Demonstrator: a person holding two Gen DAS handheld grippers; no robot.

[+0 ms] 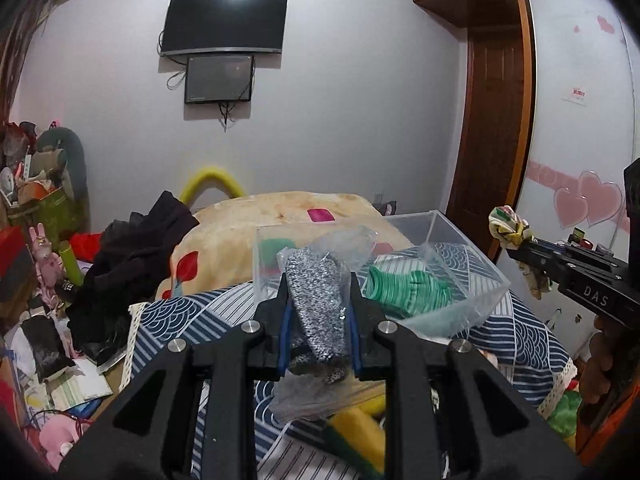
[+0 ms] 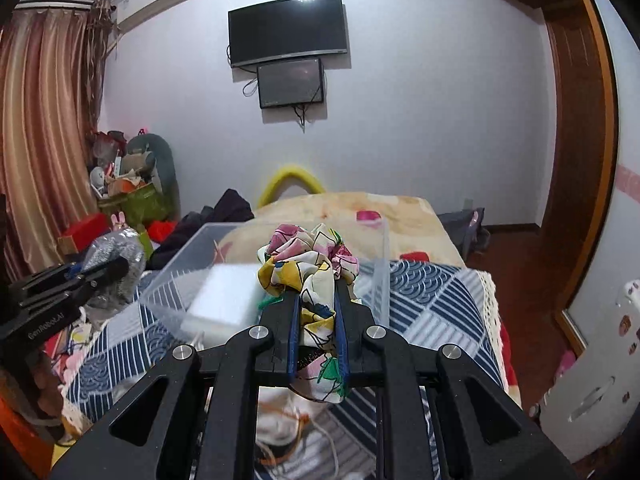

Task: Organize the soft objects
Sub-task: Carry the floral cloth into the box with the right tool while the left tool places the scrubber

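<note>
The left tongs [image 1: 318, 292] were clenched on a grey knitted item sealed in a clear plastic bag [image 1: 316, 304]. Just beyond their tips sat a clear plastic box [image 1: 436, 220] on the bed's blue patterned cover [image 1: 516, 332], with a green knitted item [image 1: 408, 290] inside. To their right, the right tongs [image 2: 318, 300] gripped a bunched floral fabric scrunchie [image 2: 308, 264] above the box.

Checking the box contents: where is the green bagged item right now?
In the left wrist view, the green item lies inside the clear box on the bed, just right of the left tool holding the silver bag.
</note>
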